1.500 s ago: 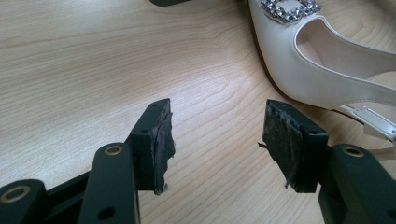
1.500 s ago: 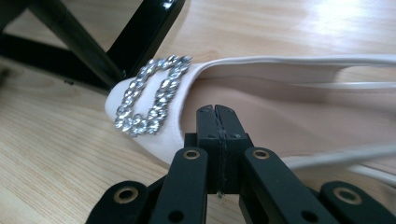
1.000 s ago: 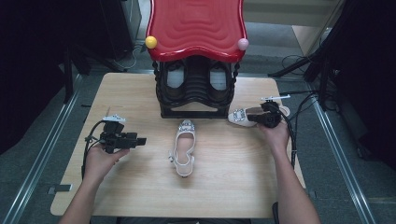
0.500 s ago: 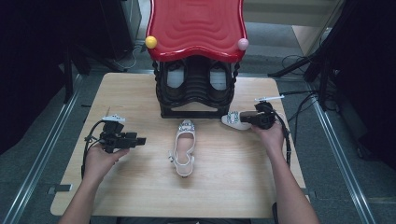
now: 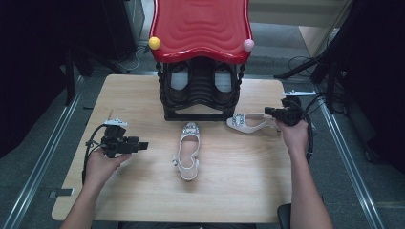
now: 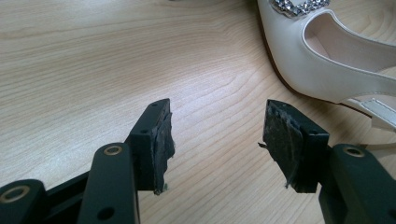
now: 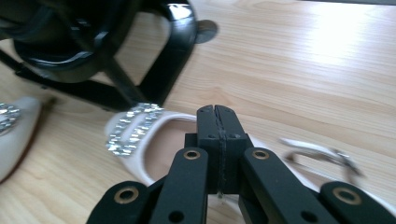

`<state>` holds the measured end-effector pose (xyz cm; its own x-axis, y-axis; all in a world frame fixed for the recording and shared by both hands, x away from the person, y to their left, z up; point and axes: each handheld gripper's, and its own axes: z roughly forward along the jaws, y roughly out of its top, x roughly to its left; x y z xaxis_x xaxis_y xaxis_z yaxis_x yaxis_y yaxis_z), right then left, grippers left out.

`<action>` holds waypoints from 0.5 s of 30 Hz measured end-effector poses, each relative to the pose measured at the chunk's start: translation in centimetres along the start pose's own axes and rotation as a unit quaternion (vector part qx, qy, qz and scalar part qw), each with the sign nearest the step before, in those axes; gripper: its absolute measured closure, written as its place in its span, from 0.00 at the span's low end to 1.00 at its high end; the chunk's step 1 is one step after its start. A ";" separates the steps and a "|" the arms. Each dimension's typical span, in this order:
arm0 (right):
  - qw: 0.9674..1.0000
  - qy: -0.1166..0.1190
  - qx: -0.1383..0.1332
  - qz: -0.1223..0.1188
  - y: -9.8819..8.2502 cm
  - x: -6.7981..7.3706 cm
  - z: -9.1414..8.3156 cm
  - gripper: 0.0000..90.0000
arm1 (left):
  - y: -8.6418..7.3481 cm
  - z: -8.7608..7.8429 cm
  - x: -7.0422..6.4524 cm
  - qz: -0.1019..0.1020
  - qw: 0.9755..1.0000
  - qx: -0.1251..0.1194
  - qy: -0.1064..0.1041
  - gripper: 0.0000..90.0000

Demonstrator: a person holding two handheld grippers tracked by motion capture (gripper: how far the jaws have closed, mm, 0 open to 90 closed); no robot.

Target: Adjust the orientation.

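Note:
A cream slingback shoe with a jewelled buckle [image 5: 244, 123] hangs by its back edge from my right gripper [image 5: 271, 113], toe pointing left, just right of the rack's foot. In the right gripper view the gripper [image 7: 217, 114] has its jaws pressed together over the shoe's opening [image 7: 135, 128], with the thin rim caught between them. The matching shoe [image 5: 187, 149] lies on the table's middle, toe toward the rack. My left gripper [image 5: 143, 144] rests at the table's left, pointing right. Its jaws stand open and hold nothing [image 6: 215, 140], with that shoe [image 6: 317, 60] ahead to the right.
A black shoe rack [image 5: 200, 93] with a red wavy top [image 5: 200, 28] stands at the back middle, dark shoes inside. Its black foot [image 7: 173, 42] is close ahead of my right gripper. The wooden table [image 5: 143, 200] sits between metal rails.
My right hand first carried the held shoe left toward the rack, then rose with it. The left hand and the middle shoe have not moved.

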<state>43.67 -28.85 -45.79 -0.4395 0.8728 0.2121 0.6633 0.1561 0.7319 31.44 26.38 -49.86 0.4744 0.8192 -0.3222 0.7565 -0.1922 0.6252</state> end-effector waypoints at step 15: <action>0.997 0.008 0.075 -0.024 -2.2 -1.3 1.9 1.00 | 0.3 -0.1 -0.1 0.001 1.000 -0.008 -0.004 0.47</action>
<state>43.92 -29.42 -48.94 -0.4813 0.8554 0.1913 0.7247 0.2656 0.6358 31.56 26.29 -49.62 0.4794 0.8143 -0.3272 0.7487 -0.1850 0.6366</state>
